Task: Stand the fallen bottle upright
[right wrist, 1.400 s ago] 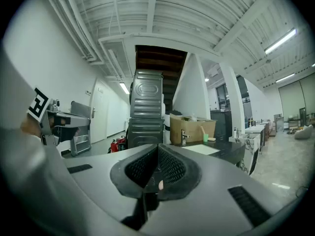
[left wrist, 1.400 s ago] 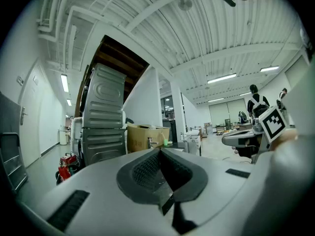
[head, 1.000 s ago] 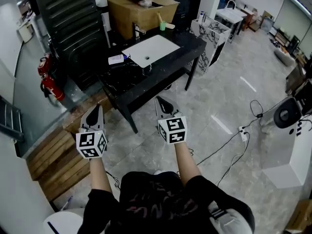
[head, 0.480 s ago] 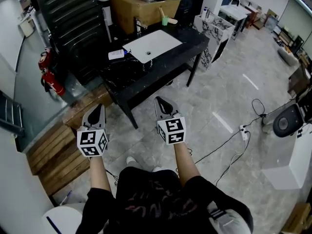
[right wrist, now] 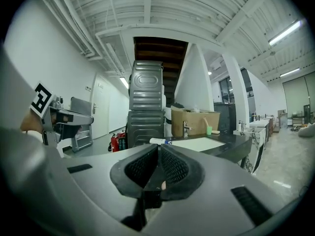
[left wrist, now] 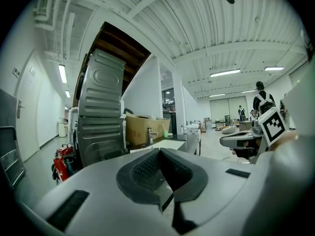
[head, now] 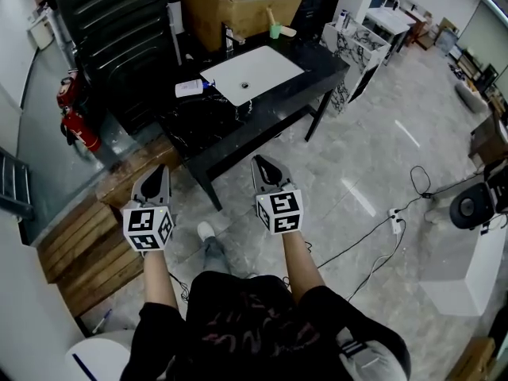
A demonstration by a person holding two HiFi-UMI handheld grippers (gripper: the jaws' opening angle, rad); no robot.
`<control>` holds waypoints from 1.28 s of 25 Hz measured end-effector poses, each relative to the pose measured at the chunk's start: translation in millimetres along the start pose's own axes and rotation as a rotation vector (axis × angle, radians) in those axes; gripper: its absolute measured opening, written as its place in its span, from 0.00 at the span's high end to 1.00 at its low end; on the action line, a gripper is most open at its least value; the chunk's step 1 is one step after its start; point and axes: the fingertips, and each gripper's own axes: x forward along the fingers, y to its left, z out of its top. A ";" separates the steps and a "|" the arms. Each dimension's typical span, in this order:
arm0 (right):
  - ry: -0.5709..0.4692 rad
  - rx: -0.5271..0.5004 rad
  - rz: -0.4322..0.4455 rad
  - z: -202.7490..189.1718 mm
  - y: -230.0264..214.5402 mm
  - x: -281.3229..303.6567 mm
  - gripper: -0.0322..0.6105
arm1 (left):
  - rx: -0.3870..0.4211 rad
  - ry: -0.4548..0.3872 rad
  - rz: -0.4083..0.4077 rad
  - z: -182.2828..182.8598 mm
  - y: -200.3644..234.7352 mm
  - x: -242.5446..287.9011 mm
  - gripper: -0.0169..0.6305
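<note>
The fallen bottle (head: pixel 190 88), white with a blue cap, lies on its side on the black table (head: pixel 302 94), just left of the white sink basin (head: pixel 252 74). In the right gripper view the bottle (right wrist: pixel 158 141) shows small, above the jaw tips. Both grippers are held out in front of the person, well short of the table and above the floor. My left gripper (head: pixel 159 171) (left wrist: pixel 159 150) is shut with nothing in it. My right gripper (head: pixel 259 162) (right wrist: pixel 158 146) is shut and empty too.
On the table's far side stand a cardboard box (head: pixel 238 6), a faucet (head: pixel 228 34) and a green cup (head: pixel 275 31). A dark metal cabinet (head: pixel 111 30) and red fire extinguishers (head: pixel 75 125) are at the left. Wooden planks (head: pixel 79 244) and cables (head: pixel 373 236) lie on the floor.
The person has stepped toward the black table, and a shoe now shows on the floor between the grippers. Both grippers moved along with the step and stayed shut.
</note>
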 end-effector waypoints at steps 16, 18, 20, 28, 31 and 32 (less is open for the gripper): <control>0.080 -0.007 -0.033 8.9 -27.5 192.9 0.92 | -0.048 0.077 -0.056 -19.4 110.6 163.0 0.95; 0.088 -0.009 -0.036 10.9 -27.3 220.1 0.91 | -0.054 0.086 -0.066 -21.5 127.6 183.4 0.95; 0.100 -0.009 -0.040 11.9 -28.2 247.4 0.91 | -0.058 0.095 -0.082 -23.5 143.8 205.3 0.95; 0.147 0.001 -0.102 14.9 -45.7 330.2 0.86 | -0.068 0.138 -0.174 -32.9 186.4 288.7 0.95; 0.170 -0.003 -0.106 12.6 -50.0 350.3 0.83 | -0.065 0.141 -0.204 -33.2 192.5 310.9 0.95; 0.181 -0.006 -0.106 11.0 -51.5 355.5 0.83 | -0.064 0.144 -0.211 -33.9 194.1 316.8 0.95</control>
